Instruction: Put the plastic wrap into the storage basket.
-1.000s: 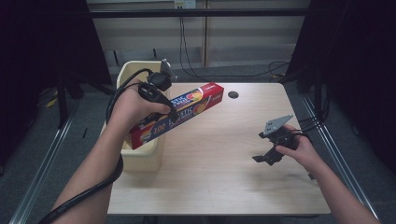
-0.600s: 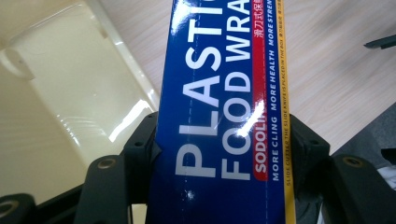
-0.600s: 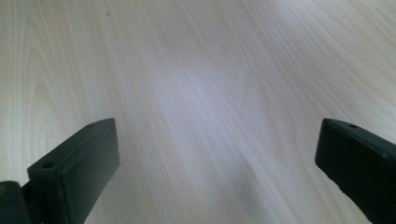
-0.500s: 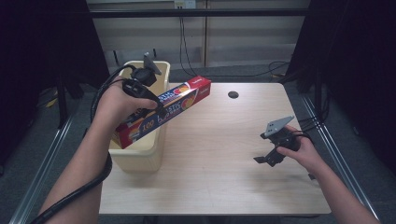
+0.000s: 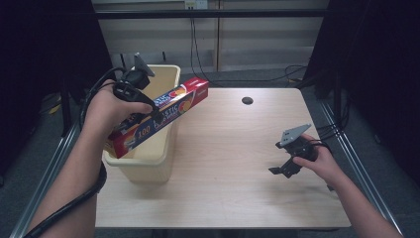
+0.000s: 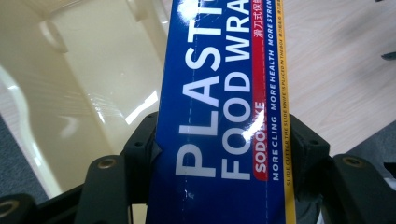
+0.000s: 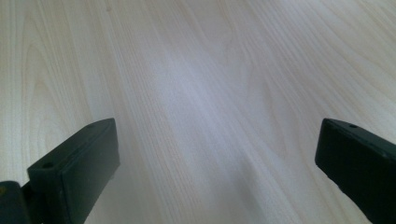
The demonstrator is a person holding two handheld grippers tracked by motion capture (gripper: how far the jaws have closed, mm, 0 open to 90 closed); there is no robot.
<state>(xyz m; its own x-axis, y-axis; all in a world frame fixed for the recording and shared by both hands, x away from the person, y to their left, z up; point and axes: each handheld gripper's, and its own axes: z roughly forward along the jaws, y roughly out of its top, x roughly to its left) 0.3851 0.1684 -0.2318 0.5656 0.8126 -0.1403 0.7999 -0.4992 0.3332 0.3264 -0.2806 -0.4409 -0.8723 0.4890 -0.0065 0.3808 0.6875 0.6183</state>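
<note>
A long blue and red box of plastic food wrap (image 5: pixel 158 114) hangs tilted over the cream plastic bin (image 5: pixel 166 79) at the table's left, its lower end over the bin's opening. My left gripper (image 5: pixel 146 110) is shut on the box near its middle. In the left gripper view the blue box (image 6: pixel 219 116) runs between the two black jaws, with the bin's inside (image 6: pixel 84 84) below it. My right gripper (image 5: pixel 283 168) rests low over the table at the right, jaws wide apart. Bare wood (image 7: pixel 210 93) lies between those jaws in the right gripper view.
The light wooden table (image 5: pixel 237 163) has a round cable hole (image 5: pixel 247 100) near its far edge. Cables hang behind the table by the back wall. Dark space flanks both sides of the table.
My left hand has carried the box to the left and a little up, from above the table's middle to over the bin. The right gripper has stayed where it was.
</note>
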